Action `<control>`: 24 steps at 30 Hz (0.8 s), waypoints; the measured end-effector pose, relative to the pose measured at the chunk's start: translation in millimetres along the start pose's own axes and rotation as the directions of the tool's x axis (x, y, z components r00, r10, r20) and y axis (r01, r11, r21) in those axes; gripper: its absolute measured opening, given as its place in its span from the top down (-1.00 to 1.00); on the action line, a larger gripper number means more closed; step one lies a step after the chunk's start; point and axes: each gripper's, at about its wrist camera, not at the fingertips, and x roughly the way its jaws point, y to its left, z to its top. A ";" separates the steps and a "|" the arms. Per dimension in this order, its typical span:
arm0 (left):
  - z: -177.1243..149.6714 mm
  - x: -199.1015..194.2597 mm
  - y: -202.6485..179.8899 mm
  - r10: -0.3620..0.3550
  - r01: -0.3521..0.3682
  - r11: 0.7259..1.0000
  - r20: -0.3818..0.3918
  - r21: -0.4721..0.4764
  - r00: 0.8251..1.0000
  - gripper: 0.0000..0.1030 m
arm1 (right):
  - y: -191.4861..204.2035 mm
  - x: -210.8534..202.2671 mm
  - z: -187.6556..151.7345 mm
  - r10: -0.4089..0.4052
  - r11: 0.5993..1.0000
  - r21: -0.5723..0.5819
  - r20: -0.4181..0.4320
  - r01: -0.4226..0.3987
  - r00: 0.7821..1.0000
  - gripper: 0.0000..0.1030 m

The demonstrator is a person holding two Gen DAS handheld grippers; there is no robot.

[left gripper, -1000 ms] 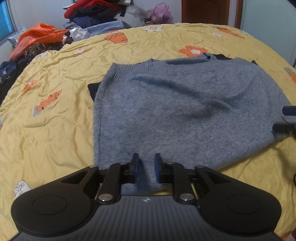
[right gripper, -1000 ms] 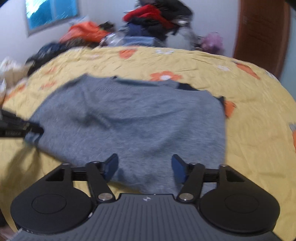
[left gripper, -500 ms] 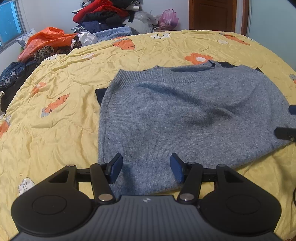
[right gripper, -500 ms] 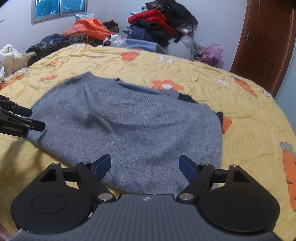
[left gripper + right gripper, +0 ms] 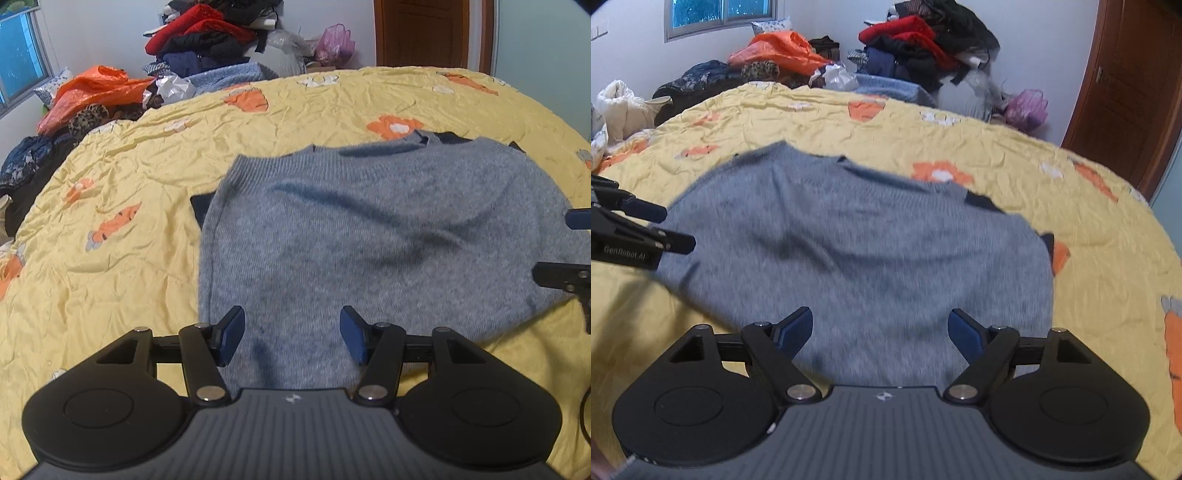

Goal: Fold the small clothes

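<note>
My left claw hangs over the near hem of the sweater, fingers apart, nothing pinched between them. The knit lies just under and ahead of the tips, and its left edge runs away from the left finger toward the ribbed band at the far side. I read the open stance as a release: the cloth is lying on its own, so the claw has no reason to grip.

The sweater lies spread on the bed, doubled over by the look of it, with dark scraps of something underneath peeking out at the far edge and at the left side. What they belong to I cannot tell.

My right claw sits over the same near hem further along, fingers spread wide and empty, grey knit beneath them. From there I see the left claw off to the left at the sweater's corner.

Both claws at one edge suits a next fold across, I judge. Beyond the bed, a clothes pile waits, well clear.
</note>
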 end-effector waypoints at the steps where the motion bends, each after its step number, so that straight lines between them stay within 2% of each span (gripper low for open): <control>1: 0.5 0.9 -0.7 0.006 -0.006 1.000 0.000 0.005 1.000 -0.15 | 1.5 4.6 0.2 -0.002 1.000 -0.005 -0.008 0.002 1.000 -0.64; 4: -1.5 5.2 -2.3 0.015 -0.015 1.000 -0.006 0.022 1.000 -0.28 | 6.8 18.8 -5.9 -0.014 0.999 -0.036 -0.062 0.012 0.998 -0.64; 7: -7.3 13.2 -3.4 0.017 -0.016 0.999 -0.035 0.033 0.999 -0.28 | 11.2 20.8 -12.6 -0.025 0.998 -0.067 -0.084 0.019 0.996 -0.64; 19: -5.9 16.6 -4.9 0.007 -0.007 1.000 -0.037 0.017 0.999 -0.28 | 9.2 3.4 15.1 -0.039 0.999 -0.030 0.037 0.040 0.999 -0.67; 24: -5.9 18.4 -4.5 0.006 -0.006 1.000 -0.040 0.009 0.999 -0.28 | 14.8 19.0 17.8 -0.014 1.000 -0.020 0.013 0.014 1.000 -0.70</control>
